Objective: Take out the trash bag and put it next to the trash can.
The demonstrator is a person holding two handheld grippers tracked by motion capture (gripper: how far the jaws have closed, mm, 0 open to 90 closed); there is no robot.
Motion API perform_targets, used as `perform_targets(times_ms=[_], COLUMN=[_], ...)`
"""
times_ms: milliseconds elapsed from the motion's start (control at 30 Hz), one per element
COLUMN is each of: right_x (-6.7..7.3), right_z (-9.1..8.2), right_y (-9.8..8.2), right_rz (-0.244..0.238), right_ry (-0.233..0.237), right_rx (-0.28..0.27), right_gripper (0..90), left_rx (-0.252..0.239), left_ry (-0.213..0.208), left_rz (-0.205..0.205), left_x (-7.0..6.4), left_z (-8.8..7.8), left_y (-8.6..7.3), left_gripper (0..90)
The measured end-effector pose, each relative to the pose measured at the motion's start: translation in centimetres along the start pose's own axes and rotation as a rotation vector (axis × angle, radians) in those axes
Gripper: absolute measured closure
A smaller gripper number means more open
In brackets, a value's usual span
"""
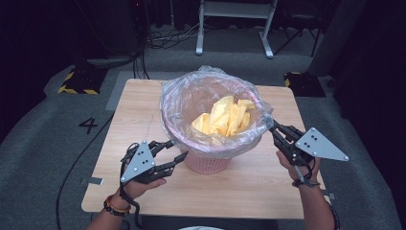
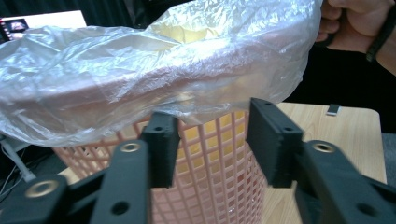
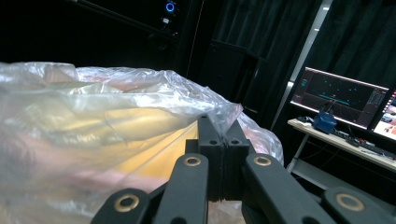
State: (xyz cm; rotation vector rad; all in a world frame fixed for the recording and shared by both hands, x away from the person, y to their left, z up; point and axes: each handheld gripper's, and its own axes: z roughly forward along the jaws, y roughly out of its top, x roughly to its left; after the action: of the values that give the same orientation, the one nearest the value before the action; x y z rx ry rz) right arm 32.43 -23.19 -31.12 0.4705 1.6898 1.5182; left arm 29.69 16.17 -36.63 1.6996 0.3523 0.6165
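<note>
Bag removal begins: right tongs clamp the plastic liner at centre-right; left tongs, apart, must pinch its lower-left rim.

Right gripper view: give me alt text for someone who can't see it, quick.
The right gripper has its two black jaws shut on the edge of a clear plastic bag, which billows to the left with yellow material showing through it. Behind is a dark room with a lit monitor on a desk at the right.
</note>
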Motion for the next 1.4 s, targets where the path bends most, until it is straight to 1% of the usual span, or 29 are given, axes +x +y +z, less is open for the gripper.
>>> perform_targets(times_ms=[33,100,167,200,233,267,300,333,367,467,533,667,700,733,767,833,867,900,933,967,1000,1067,1100,1133,1233,1267,1300,1333,1400], right_x=[0.1,0.2,0.5,0.6,0.6,0.7,0.7,0.9,0.9,1.0,1.2,1.3,1.3,1.3,1.5,1.8,2.1,2.4,2.4,2.8,3.5,4.0,4.0,4.2,4.3,4.2,4.1,4.1,3.9], right_z=[0.2,0.4,0.6,0.6,0.6,0.6,0.6,0.4,0.4,-0.3,-1.2,-2.2,-2.2,-2.5,-2.9,-3.1,-3.1,-2.9,-2.9,-2.7,-1.9,-1.1,-1.1,-0.7,0.4,0.7,0.8,0.8,0.8], right_y=[0.1,0.4,0.5,0.5,0.4,0.3,0.3,0.0,0.0,-0.5,-1.2,-2.0,-2.0,-2.2,-3.0,-3.8,-4.4,-5.2,-5.2,-5.9,-7.1,-7.9,-7.9,-8.2,-8.6,-8.6,-8.5,-8.5,-8.2], right_rz=[-0.001,-0.004,-0.016,-0.02,-0.019,-0.019,-0.019,-0.02,-0.02,-0.036,-0.064,-0.07,-0.07,-0.066,-0.065,-0.076,-0.072,-0.08,-0.08,-0.093,-0.108,-0.122,-0.122,-0.121,-0.119,-0.131,-0.134,-0.134,-0.128], right_ry=[-0.001,-0.002,-0.004,-0.005,-0.002,-0.003,-0.003,-0.025,-0.025,-0.026,-0.053,-0.065,-0.065,-0.064,-0.057,-0.05,-0.036,-0.024,-0.024,-0.018,-0.014,-0.023,-0.023,-0.028,-0.067,-0.095,-0.109,-0.109,-0.126], right_rx=[-0.002,-0.007,-0.003,-0.001,0.0,0.003,0.003,0.021,0.021,0.054,0.084,0.113,0.113,0.118,0.138,0.146,0.155,0.182,0.182,0.204,0.234,0.253,0.253,0.252,0.228,0.217,0.211,0.211,0.19], right_gripper=[89.2,88.0,84.7,84.3,82.6,77.7,77.7,67.2,67.2,57.2,52.6,45.3,45.3,43.2,37.8,34.4,32.9,31.6,31.6,30.6,29.5,28.5,28.5,28.4,28.4,29.6,31.3,31.3,34.5], left_rx=[0.002,0.006,0.004,0.0,0.004,0.004,0.012,0.013,0.013,0.013,0.011,0.012,0.01,0.006,0.001,0.001,-0.003,-0.003,-0.005,-0.006,-0.006,-0.007,-0.007,-0.01,-0.012,-0.012,-0.012,-0.012,-0.011], left_ry=[0.002,-0.009,-0.013,-0.022,-0.03,-0.03,-0.031,-0.032,-0.034,-0.037,-0.045,-0.045,-0.044,-0.045,-0.048,-0.047,-0.05,-0.05,-0.05,-0.053,-0.054,-0.054,-0.054,-0.056,-0.057,-0.061,-0.061,-0.061,-0.064], left_rz=[0.002,0.012,0.02,0.019,0.027,0.027,0.039,0.043,0.041,0.043,0.037,0.044,0.047,0.047,0.039,0.04,0.036,0.036,0.035,0.034,0.032,0.03,0.03,0.027,0.03,0.029,0.029,0.03,0.029], left_x=[-0.1,-0.2,-0.2,-0.2,-0.2,-0.2,-0.3,-0.3,-0.3,-0.4,-0.4,-0.6,-0.6,-0.6,-0.7,-0.7,-0.7,-0.7,-0.6,-0.6,-0.6,-0.6,-0.6,-0.6,-0.6,-0.5,-0.5,-0.5,-0.5], left_z=[0.1,0.3,0.3,0.3,0.2,0.2,0.2,0.2,0.2,0.1,0.2,0.3,0.3,0.4,0.5,0.5,0.6,0.6,0.6,0.6,0.7,0.7,0.7,0.6,0.6,0.6,0.6,0.6,0.6], left_y=[0.0,0.0,0.0,0.0,0.0,0.0,0.1,0.0,0.0,0.1,0.2,0.4,0.4,0.5,0.6,0.6,0.7,0.7,0.7,0.7,0.7,0.7,0.7,0.7,0.8,0.8,0.8,0.8,0.8], left_gripper=[61.1,66.4,72.3,75.0,78.6,81.7,81.7,86.4,86.4,89.1,89.8,90.0,90.0,90.0,90.0,90.0,90.0,90.0,90.0,90.0,90.0,90.0,90.0,90.0,90.0,90.0,90.0,90.0,90.0])
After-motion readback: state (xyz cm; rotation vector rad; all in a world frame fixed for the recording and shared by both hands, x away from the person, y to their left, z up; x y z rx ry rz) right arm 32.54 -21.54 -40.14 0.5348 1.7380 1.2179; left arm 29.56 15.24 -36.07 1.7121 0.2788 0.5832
